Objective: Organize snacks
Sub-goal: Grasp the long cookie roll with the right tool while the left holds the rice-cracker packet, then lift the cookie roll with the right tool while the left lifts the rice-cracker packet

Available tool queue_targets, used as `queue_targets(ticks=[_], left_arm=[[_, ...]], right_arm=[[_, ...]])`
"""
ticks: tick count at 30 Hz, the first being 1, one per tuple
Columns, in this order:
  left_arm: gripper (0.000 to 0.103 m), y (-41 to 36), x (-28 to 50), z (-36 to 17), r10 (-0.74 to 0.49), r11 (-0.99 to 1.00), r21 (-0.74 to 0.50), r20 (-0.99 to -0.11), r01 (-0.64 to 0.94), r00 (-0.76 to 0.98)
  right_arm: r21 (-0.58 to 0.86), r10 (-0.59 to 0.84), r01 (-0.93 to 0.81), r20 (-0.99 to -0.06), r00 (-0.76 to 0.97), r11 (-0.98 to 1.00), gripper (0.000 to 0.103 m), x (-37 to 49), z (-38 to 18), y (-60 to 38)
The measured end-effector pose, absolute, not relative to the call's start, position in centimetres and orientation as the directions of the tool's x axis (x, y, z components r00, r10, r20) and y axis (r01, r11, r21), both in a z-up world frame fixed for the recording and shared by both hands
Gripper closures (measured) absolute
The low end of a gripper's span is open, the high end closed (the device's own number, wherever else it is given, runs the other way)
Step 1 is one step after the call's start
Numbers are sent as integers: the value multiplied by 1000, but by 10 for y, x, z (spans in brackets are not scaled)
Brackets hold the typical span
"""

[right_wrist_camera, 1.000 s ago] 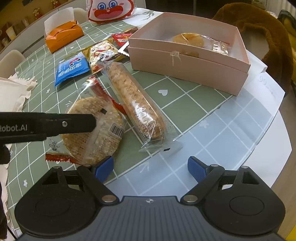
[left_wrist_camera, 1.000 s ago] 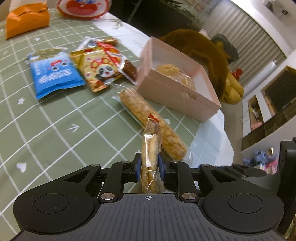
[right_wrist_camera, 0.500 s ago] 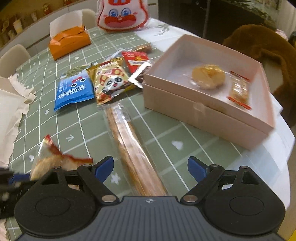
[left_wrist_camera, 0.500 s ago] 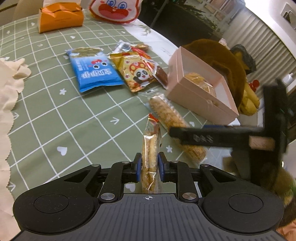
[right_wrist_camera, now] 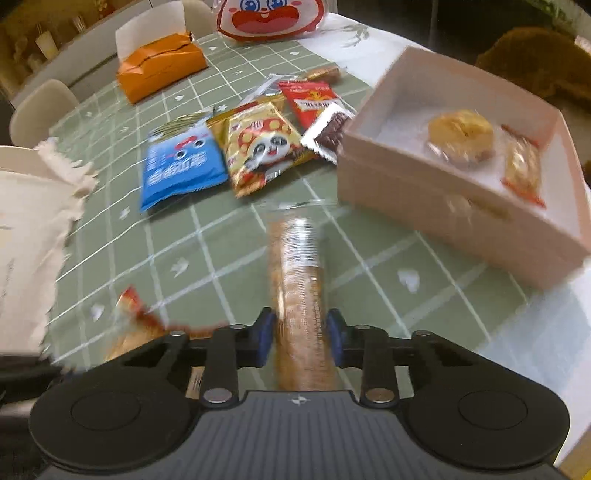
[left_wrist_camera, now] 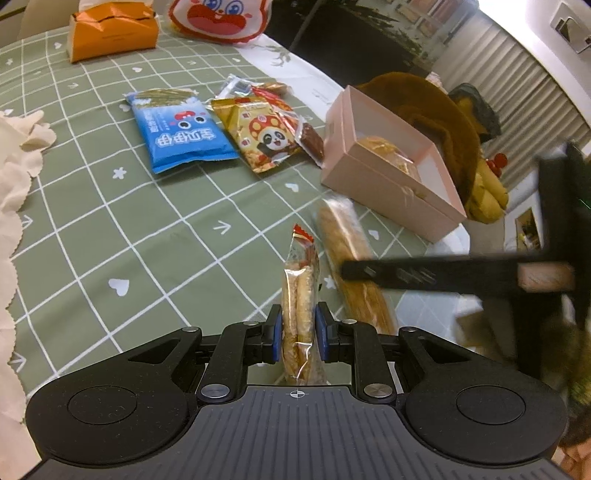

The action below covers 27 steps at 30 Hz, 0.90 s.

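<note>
My left gripper [left_wrist_camera: 297,328] is shut on a flat round cracker pack [left_wrist_camera: 300,295] in clear wrap and holds it edge-up above the green checked tablecloth [left_wrist_camera: 110,229]. My right gripper [right_wrist_camera: 300,334] has closed around the near end of a long wrapped cracker roll [right_wrist_camera: 297,266]; the roll also shows in the left wrist view [left_wrist_camera: 347,258], with the right gripper's black body over it. The open pink box [right_wrist_camera: 443,206] stands to the right and holds a round pastry [right_wrist_camera: 461,134] and a small red-ended snack [right_wrist_camera: 521,166].
A blue snack bag [right_wrist_camera: 181,170], a panda snack bag [right_wrist_camera: 264,147], a red packet [right_wrist_camera: 312,101] and a chocolate bar [right_wrist_camera: 327,134] lie behind the roll. An orange tissue pack [right_wrist_camera: 162,64] and a cartoon bag [right_wrist_camera: 269,16] sit far back. A white cloth [right_wrist_camera: 29,206] lies left.
The right gripper moved forward over the long roll and its fingers closed around it. The left gripper drew back and left, still holding the round cracker pack.
</note>
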<state>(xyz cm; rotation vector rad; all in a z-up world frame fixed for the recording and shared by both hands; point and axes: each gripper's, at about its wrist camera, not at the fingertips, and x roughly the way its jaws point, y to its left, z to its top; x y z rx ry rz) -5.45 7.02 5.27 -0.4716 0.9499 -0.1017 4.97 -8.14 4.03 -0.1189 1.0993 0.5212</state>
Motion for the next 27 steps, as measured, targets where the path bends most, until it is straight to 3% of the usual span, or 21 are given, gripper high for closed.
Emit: queue_targets(ticks=[3,5,12,15,17,21,24,27], left_arm=[[81,65,-58,54,-296,892,-439,-748,-108,594],[81,59,-58,57,-301,893,-439,-742,-94,599],[81,38,-52,72,-297,907,-417,-736,-62,608],[81,39,-53,68,-262,906,-406,-758,-119,597],[81,42,-54,65,-242,904,-401,-769,-151,591],[81,48,-68,59,-224,891,-405,-785,-205,578],[81,52,-79,58,-222,880,-416,-786,-228,576],[81,56,-89,58,-215,871,-424,-784,-249,583]], right_arm=[[193,368,-440,-858,357,877,84,33,53,-110],[222,387,-410,-841,379,885,96,26,64,-133],[246,408,-379,-798,443,892,94,30,92,-173],[231,377,-354,-821,428,906,73,34,81,-168],[215,360,-350,-830,426,912,40,34,72,-157],[162,339,-404,-843,418,900,38,35,55,-125],[97,294,-424,-854,429,900,22,41,45,-97],[62,272,-443,-862,429,895,23,47,36,-79]])
